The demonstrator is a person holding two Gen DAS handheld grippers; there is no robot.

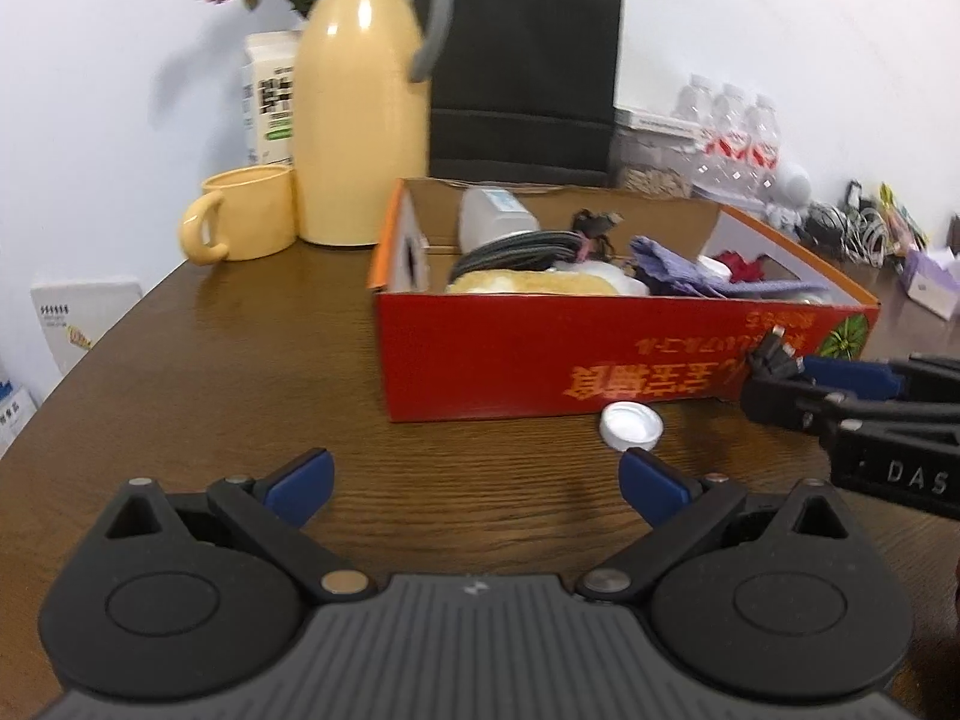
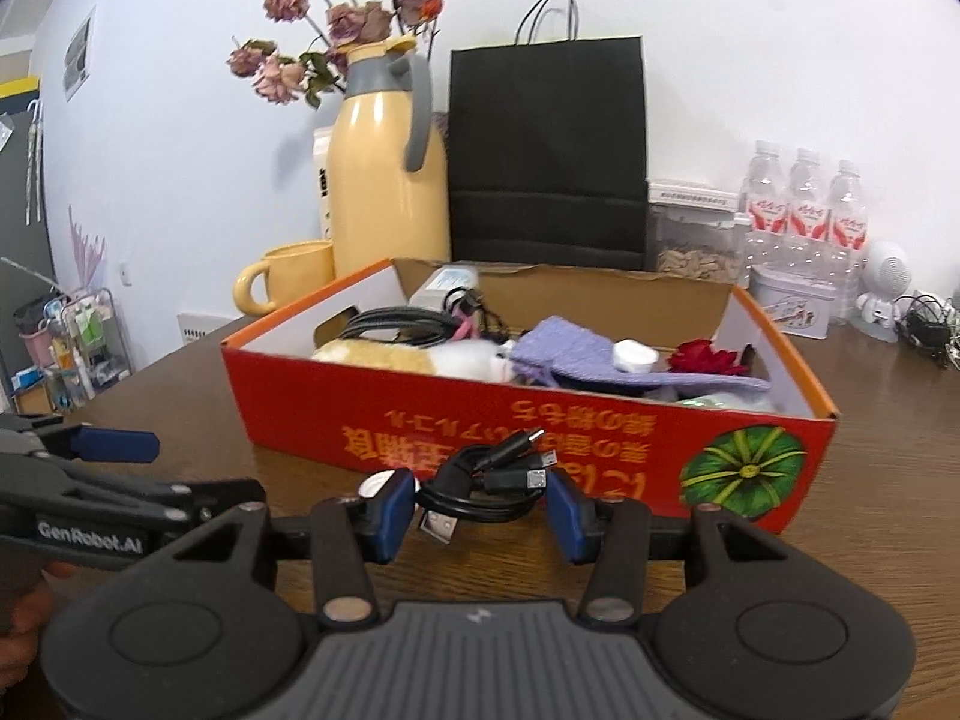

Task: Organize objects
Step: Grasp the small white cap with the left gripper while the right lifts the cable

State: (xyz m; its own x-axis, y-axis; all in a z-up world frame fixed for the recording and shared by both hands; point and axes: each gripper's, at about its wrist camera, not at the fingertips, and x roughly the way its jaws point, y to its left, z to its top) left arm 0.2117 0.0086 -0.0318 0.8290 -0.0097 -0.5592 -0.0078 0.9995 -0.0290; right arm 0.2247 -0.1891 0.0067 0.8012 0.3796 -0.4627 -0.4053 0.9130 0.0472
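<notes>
My right gripper [image 2: 480, 504] is shut on a coiled black USB cable [image 2: 480, 489], lifted a little off the table in front of the red cardboard box [image 2: 420, 414]. The cable's plugs [image 1: 774, 351] stick out past its fingers in the left wrist view. The box holds a plush toy [image 2: 408, 357], a purple cloth [image 2: 564, 342], a black cord bundle [image 2: 396, 321], a red rose [image 2: 705, 357] and a white bottle [image 1: 492, 216]. My left gripper [image 1: 477, 483] stands open over the brown table [image 1: 240, 360], nothing between its pads. A white cap [image 1: 631, 426] lies just beyond its right fingertip.
A yellow thermos jug [image 1: 360, 120] and a yellow mug [image 1: 246, 213] stand left of the box. A black paper bag [image 1: 528, 72] is behind it, with dried flowers [image 2: 336, 18]. Water bottles [image 2: 804, 210], a tin [image 2: 792, 300] and tangled cables [image 1: 852, 228] crowd the back right.
</notes>
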